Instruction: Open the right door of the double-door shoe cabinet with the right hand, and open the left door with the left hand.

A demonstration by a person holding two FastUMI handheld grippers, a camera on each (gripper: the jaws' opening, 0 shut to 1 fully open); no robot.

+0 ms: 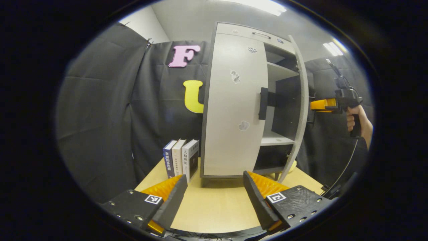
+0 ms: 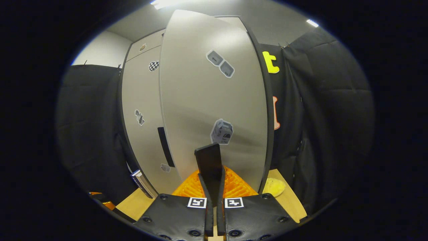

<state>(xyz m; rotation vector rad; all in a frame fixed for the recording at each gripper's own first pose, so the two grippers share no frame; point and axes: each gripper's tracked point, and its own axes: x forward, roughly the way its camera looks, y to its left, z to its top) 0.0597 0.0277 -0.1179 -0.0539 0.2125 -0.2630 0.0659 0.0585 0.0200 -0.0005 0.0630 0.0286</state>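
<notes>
The shoe cabinet (image 1: 234, 110) stands on the wooden table (image 1: 217, 204), with a few books (image 1: 180, 160) upright just beside its left flank. Its right door (image 1: 299, 107) is swung well out, so the shelves (image 1: 276, 139) inside are open to the room, and that is plainly the work of the right gripper (image 2: 211, 157): in the right gripper view its two fingers are pressed together on the dark handle of the right door (image 2: 209, 162), pinching it edge-on. A grip like that makes sense, since the handle is a thin vertical bar and a pinch lets the arm pull the door around its hinge. From the left gripper view I see the same gripper out at the door's far edge, with a hand (image 1: 356, 122) around its grip.

The left door (image 1: 230, 107) looks shut, its own handle (image 1: 263, 103) untouched. The left gripper (image 1: 214, 190) waits low over the table, well apart from the cabinet, its fingers spread wide and holding nothing (ready to close on that bar, I would guess). So the first half looks nearly done; the left door is not yet begun.

A yellowish thing (image 2: 273, 186) lies on the table by the cabinet's right foot.
</notes>
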